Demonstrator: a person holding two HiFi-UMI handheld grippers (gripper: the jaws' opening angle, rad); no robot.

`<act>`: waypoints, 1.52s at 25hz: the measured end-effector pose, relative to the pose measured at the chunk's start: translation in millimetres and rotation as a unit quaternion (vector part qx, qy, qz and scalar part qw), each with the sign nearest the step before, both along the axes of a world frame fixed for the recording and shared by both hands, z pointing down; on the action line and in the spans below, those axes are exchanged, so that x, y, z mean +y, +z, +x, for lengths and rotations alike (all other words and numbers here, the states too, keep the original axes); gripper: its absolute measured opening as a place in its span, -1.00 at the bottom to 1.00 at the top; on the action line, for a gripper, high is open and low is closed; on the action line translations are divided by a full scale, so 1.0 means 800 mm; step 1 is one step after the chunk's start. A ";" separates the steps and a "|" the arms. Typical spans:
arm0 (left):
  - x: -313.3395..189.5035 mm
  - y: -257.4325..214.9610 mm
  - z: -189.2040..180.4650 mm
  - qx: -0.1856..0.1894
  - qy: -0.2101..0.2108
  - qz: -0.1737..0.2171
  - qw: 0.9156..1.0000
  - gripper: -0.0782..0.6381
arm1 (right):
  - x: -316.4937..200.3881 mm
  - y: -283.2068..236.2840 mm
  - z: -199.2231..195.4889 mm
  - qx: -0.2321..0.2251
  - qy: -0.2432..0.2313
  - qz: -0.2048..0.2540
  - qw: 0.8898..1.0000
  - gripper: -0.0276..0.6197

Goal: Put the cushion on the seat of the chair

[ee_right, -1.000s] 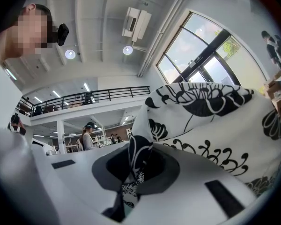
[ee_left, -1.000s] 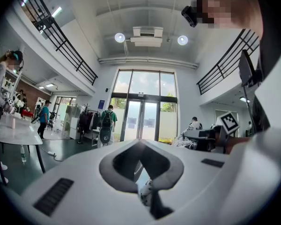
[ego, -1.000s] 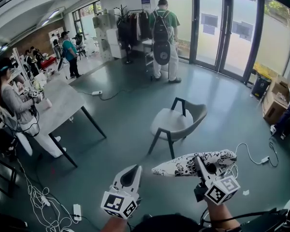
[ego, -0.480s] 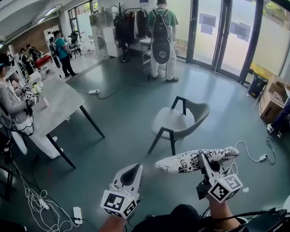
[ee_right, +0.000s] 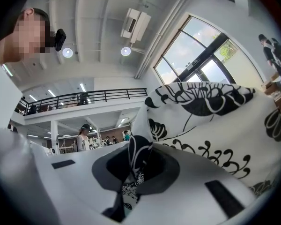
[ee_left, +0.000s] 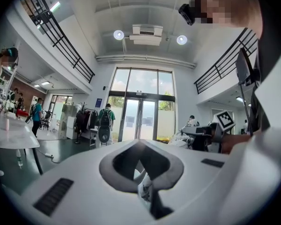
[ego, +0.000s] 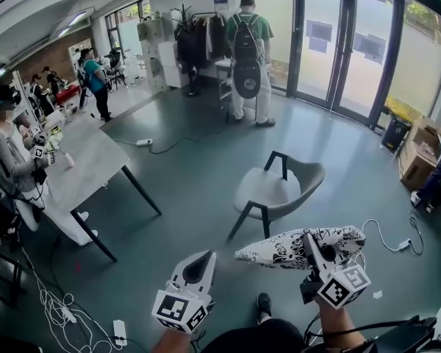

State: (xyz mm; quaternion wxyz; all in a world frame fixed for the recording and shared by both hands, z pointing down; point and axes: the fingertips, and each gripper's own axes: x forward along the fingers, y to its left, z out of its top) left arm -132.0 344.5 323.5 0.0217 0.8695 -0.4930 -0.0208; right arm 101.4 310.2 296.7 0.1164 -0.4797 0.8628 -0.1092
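Observation:
The grey chair [ego: 275, 190] stands on the floor ahead of me, its pale seat bare and its back turned to the right. I carry the white cushion [ego: 301, 247] with black flower print flat in the air, just short of the chair's front legs. My right gripper [ego: 306, 235] is shut on its near edge; in the right gripper view the cloth [ee_right: 210, 121] fills the right side and is pinched in the jaws [ee_right: 138, 149]. My left gripper [ego: 207, 256] is shut and holds nothing, a little left of the cushion's end. The left gripper view shows the cushion [ee_left: 180, 138] off to the right.
A light table [ego: 88, 160] with a person [ego: 15, 160] sitting at it stands at the left. Cables [ego: 59, 300] and a power strip [ego: 120, 329] lie on the floor near left, another cable [ego: 386, 237] right of the chair. Cardboard boxes [ego: 419, 153] stand at right. A person with a backpack [ego: 246, 50] stands by the glass doors.
Both grippers and the cushion have moved forward, and the chair now lies closer and a little further right in view. The grip on the cushion is the same.

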 end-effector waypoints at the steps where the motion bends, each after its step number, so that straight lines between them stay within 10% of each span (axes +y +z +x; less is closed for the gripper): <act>1: -0.008 -0.001 0.002 -0.002 0.000 0.002 1.000 -0.76 | -0.009 0.001 0.001 -0.001 -0.002 0.000 1.000 -0.85; 38: -0.314 -0.018 0.173 -0.027 -0.019 -0.016 0.999 -0.76 | -0.318 0.008 0.151 -0.029 -0.044 -0.007 0.999 -0.85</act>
